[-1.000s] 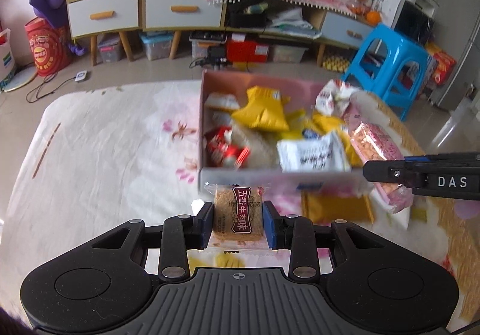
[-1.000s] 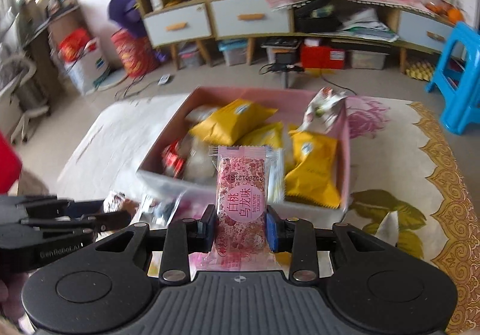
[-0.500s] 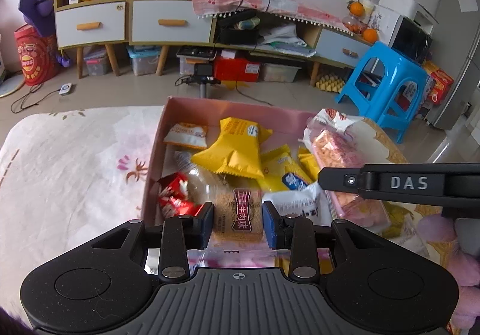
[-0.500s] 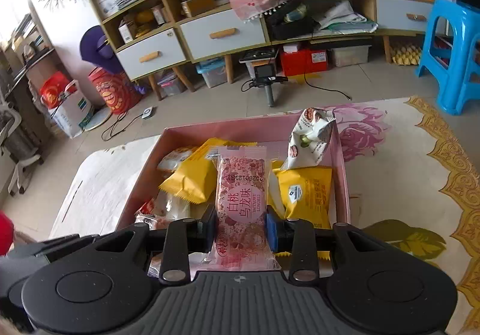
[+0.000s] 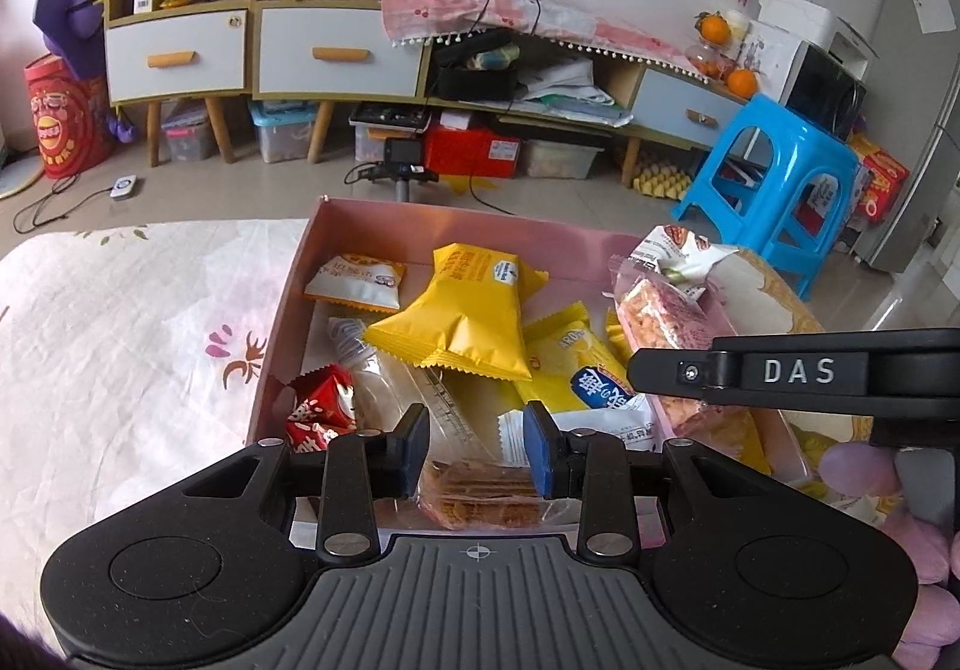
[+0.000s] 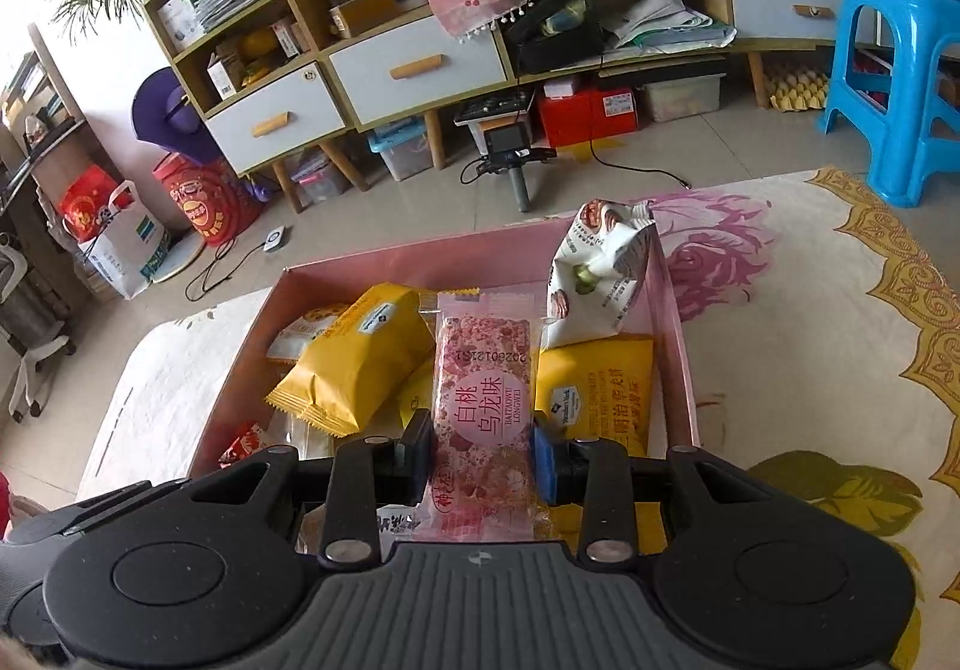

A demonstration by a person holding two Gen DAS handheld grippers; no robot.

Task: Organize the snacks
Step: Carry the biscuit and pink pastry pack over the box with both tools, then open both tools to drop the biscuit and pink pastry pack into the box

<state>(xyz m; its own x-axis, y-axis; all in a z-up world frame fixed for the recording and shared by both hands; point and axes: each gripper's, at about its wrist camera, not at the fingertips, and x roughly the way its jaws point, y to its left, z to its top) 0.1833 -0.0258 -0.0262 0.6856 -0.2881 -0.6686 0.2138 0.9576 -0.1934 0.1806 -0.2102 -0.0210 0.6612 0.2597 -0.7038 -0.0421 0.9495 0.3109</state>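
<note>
Your left hand-held gripper [image 5: 475,445] tilts down over the near edge of the pink box [image 5: 384,226], its pads clamped on a brown biscuit packet [image 5: 477,496]. Your right hand-held gripper [image 6: 483,451], just to its right, angles down likewise, clamped on a pink snack bar [image 6: 485,406] above the box's yellow packets [image 6: 354,358].

Pink box [image 6: 675,304], yellow packets [image 5: 462,319], blue stool [image 5: 780,172]

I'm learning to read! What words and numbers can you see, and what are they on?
"DAS": on the right gripper arm.
"BAITAOWU LONGWEI" and "20260121S1" (upside down): on the pink snack bar in the right gripper.
Print on the yellow bags, white packet and red wrapper: too small or blurred to read.
</note>
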